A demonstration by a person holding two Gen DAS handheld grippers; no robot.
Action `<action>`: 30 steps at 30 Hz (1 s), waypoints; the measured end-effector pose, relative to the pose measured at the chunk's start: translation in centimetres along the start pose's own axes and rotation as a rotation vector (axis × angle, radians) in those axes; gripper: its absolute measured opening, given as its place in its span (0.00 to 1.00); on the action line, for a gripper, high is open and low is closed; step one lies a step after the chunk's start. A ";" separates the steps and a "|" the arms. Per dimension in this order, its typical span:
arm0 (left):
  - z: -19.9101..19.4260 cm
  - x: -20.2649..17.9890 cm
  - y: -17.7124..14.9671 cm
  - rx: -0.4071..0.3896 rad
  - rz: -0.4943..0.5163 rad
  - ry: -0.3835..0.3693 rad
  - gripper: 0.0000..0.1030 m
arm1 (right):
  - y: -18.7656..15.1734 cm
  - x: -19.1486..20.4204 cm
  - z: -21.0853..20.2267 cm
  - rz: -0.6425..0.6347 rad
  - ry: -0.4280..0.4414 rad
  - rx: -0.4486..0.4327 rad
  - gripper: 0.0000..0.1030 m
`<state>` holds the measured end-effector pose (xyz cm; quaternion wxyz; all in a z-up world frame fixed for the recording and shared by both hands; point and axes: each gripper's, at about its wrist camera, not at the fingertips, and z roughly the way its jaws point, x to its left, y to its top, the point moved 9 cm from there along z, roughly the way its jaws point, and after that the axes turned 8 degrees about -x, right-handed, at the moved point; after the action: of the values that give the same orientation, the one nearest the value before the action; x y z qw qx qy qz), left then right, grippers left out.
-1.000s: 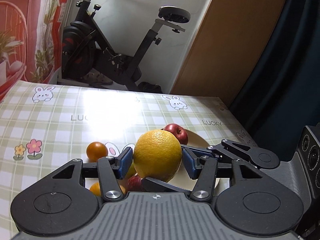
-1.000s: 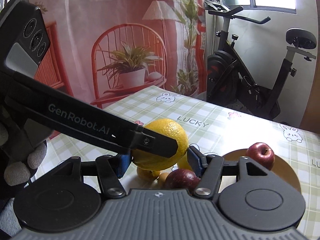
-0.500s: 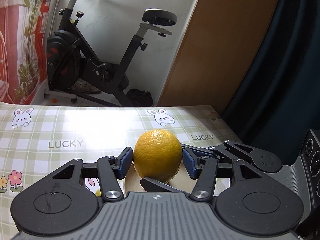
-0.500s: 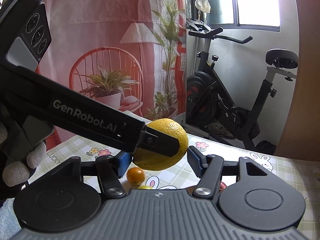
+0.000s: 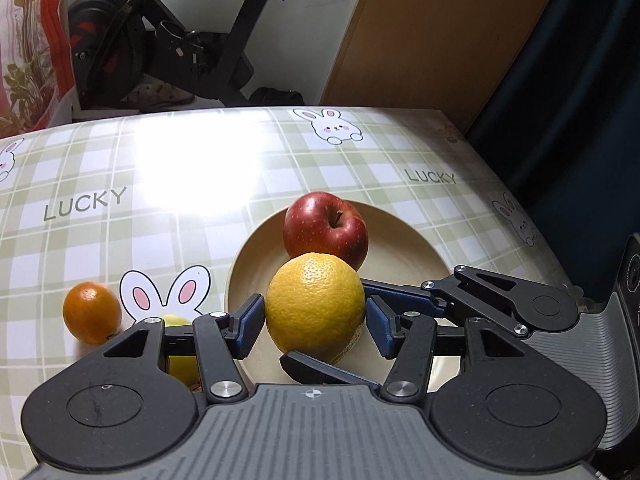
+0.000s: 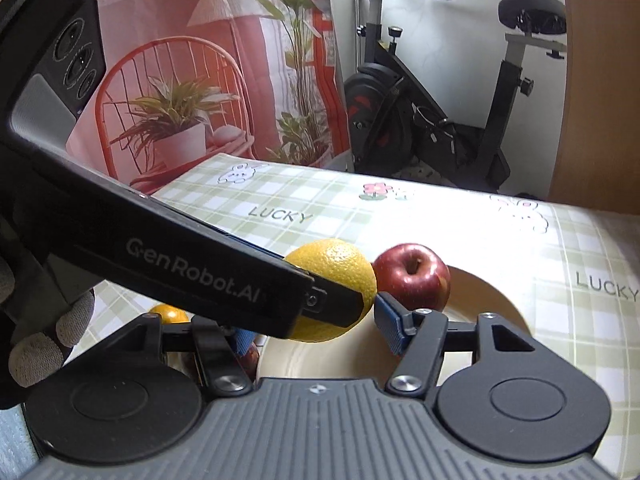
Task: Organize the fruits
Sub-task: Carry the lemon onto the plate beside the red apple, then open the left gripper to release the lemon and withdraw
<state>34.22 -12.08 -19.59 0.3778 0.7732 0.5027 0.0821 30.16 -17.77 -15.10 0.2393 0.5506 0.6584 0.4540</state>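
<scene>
Now both hand-held grippers, left [image 5: 315, 322] and right [image 6: 316, 330], clamp one large yellow-orange citrus [image 5: 315, 307] over the beige round plate [image 5: 408, 232], beside the red apple [image 5: 325, 229]; lowering it gently before releasing seems wise.

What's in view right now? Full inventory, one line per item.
large citrus: 1, yellow-orange, held over the plate between both grippers
apple: 1, red, on the plate, behind the citrus
plate: 1, cream, on the table
small orange: 1, orange, on the table, left of the plate
yellow-green fruit: 1, mostly hidden behind the left gripper's finger
dark red fruit: 1, partly hidden, beside the plate
table: 1, green plaid cloth with bunnies and LUCKY print
exercise bike: 1, black, behind the table
backdrop: 1, red, printed chair and plants
left hand-held gripper: 1, black, blue pads, around the citrus
right hand-held gripper: 1, black, blue pads, around the citrus
gloved hand: 1, grey fingertips, on the left gripper
</scene>
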 end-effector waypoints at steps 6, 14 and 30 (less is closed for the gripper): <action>1.2 0.3 0.3 0.007 0.002 0.020 0.57 | -1.5 -0.9 1.4 0.037 -0.004 0.048 0.61; 2.5 1.6 0.8 -0.005 -0.006 0.057 0.57 | -1.2 -0.6 3.2 0.010 -0.012 0.058 0.61; 0.1 2.5 2.2 -0.102 -0.046 0.060 0.57 | -1.1 0.0 4.3 -0.030 -0.080 0.080 0.61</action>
<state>37.04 -10.50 -18.88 0.4032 0.7384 0.5266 0.1219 33.11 -16.31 -18.11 0.2498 0.5674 0.6743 0.4012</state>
